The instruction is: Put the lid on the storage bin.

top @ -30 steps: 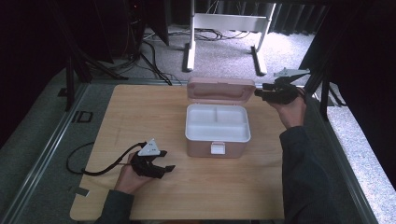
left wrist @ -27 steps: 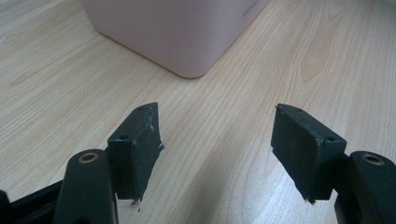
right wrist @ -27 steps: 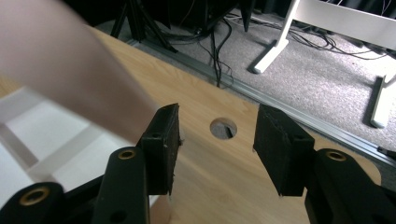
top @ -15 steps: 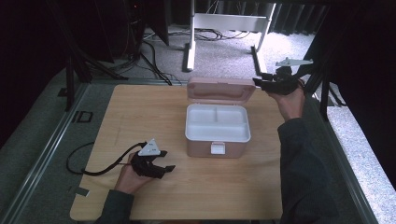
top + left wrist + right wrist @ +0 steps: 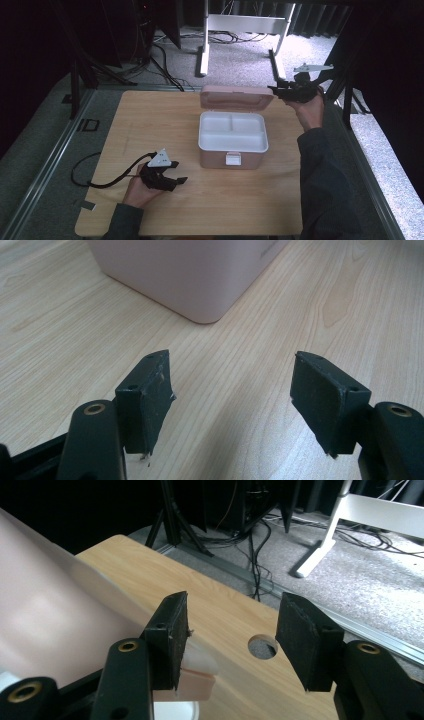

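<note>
Right gripper (image 5: 278, 90) had lifted off the lid's (image 5: 236, 97) right end, jaws just opening, nothing held | left gripper (image 5: 172, 176) idle on table (image 5: 150, 115), jaws wide, empty | pink box (image 5: 232, 145) mid-table, lid upright | risk: unsupported lid could drop shut if nudged.

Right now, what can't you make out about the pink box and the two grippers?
- Lunch box latch: too small in the high view.
- Open lid: blurred and cut off by the right gripper view's left edge.
- Box top: cut off by the left gripper view's upper edge.
- Left gripper jaws: too small in the high view.
</note>
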Demonstrator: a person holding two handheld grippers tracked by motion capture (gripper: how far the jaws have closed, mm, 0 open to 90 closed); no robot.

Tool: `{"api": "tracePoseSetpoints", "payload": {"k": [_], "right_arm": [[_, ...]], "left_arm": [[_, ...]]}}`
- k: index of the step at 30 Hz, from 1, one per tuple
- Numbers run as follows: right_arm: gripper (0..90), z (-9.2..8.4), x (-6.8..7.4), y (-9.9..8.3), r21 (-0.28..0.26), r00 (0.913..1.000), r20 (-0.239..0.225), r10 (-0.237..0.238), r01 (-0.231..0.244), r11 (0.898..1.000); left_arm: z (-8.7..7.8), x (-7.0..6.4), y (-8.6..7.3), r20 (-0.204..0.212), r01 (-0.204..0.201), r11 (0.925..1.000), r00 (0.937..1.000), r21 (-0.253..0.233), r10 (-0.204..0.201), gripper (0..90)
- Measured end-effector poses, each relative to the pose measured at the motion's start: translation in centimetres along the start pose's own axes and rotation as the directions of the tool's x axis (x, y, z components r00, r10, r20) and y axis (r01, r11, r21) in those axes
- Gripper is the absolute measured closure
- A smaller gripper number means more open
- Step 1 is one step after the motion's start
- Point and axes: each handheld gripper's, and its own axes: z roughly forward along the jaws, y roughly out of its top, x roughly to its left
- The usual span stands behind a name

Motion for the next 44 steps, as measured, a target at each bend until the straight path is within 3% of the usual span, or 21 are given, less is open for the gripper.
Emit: {"api": "tracePoseSetpoints", "payload": {"k": [15, 19, 23, 30, 37, 42, 44], "right_arm": [[43.4, -0.4, 0.9, -2.2, 0.035, 0.9988, -0.016, -0.045, 0.046, 0.998], [42.7, -0.5, 1.6, -3.2, 0.076, 0.9965, -0.024, -0.080, 0.082, 0.994], [42.1, -0.7, 1.8, -3.4, 0.085, 0.9962, -0.023, -0.084, 0.086, 0.993], [41.4, -2.0, 2.8, -4.4, 0.096, 0.9934, 0.005, -0.115, 0.114, 0.989], [39.9, -2.3, 3.7, -6.6, 0.171, 0.9830, 0.061, -0.173, 0.160, 0.972], [39.3, -2.7, 3.9, -8.7, 0.186, 0.9857, 0.069, -0.154, 0.139, 0.973], [38.9, -2.8, 4.0, -9.6, 0.209, 0.9848, 0.078, -0.156, 0.136, 0.968]], "left_arm": [[-0.1, 0.0, 0.0, -0.002, 0.000, 1.0000, 1.0000, 0.000, 0.000, 33.0], [-0.1, 0.0, 0.0, -0.003, -0.001, 1.0000, 1.0000, -0.001, 0.001, 33.0], [0.0, 0.0, 0.0, -0.002, 0.001, 1.0000, 1.0000, 0.000, -0.001, 33.0], [-0.1, 0.0, 0.0, -0.005, 0.002, 1.0000, 1.0000, -0.004, -0.003, 33.0], [-0.2, 0.1, -0.1, -0.008, 0.004, 1.0000, 1.0000, -0.004, -0.004, 33.0], [-0.3, 0.1, -0.1, -0.009, 0.006, 1.0000, 0.9999, -0.004, -0.006, 33.0], [-0.3, 0.2, -0.1, -0.012, 0.008, 0.9999, 0.9999, -0.006, -0.008, 33.0]]}}
